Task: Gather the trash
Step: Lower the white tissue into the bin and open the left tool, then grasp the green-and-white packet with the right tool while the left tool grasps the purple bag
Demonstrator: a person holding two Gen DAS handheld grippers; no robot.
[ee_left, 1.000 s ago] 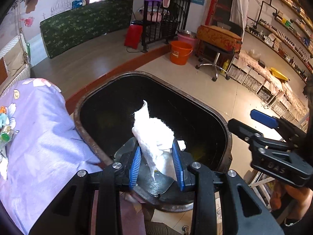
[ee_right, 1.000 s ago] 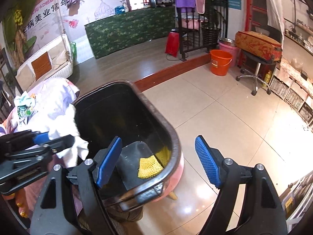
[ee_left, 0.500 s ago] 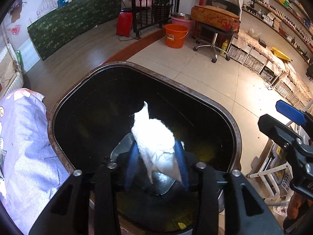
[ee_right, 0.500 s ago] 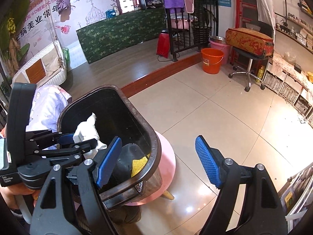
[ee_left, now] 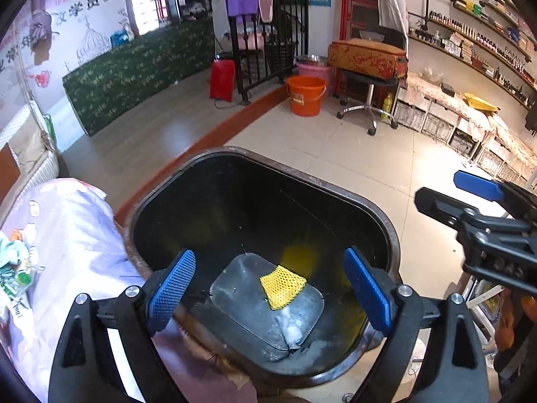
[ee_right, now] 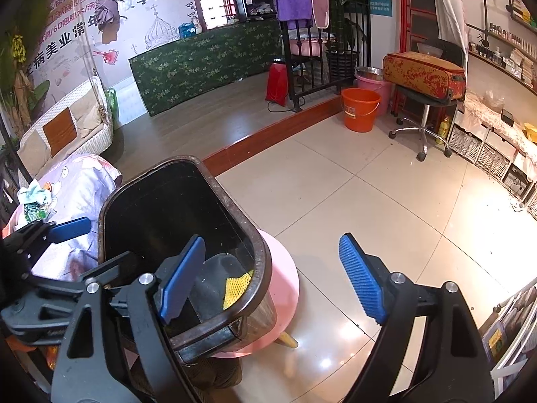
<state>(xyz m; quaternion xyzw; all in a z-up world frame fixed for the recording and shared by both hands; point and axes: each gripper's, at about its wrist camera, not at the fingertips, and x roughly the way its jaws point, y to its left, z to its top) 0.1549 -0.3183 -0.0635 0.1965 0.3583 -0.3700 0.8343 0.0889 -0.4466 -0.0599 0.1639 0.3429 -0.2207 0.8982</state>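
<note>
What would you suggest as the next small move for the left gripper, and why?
Probably lift the left gripper up out of the trash bin and swing it toward the litter on the purple cloth. Its fingers are spread wide and empty, a white tissue lies at the bottom beside the yellow mesh, and more scraps await on the cloth.

My pads [ee_left: 173, 287] are blue and ribbed on black arms. The bin [ee_left: 376, 215] is black inside with a brown rim; yellow mesh [ee_left: 282, 285] and a white tissue [ee_left: 291, 327] lie within, stool [ee_right: 285, 278] pink.
</note>
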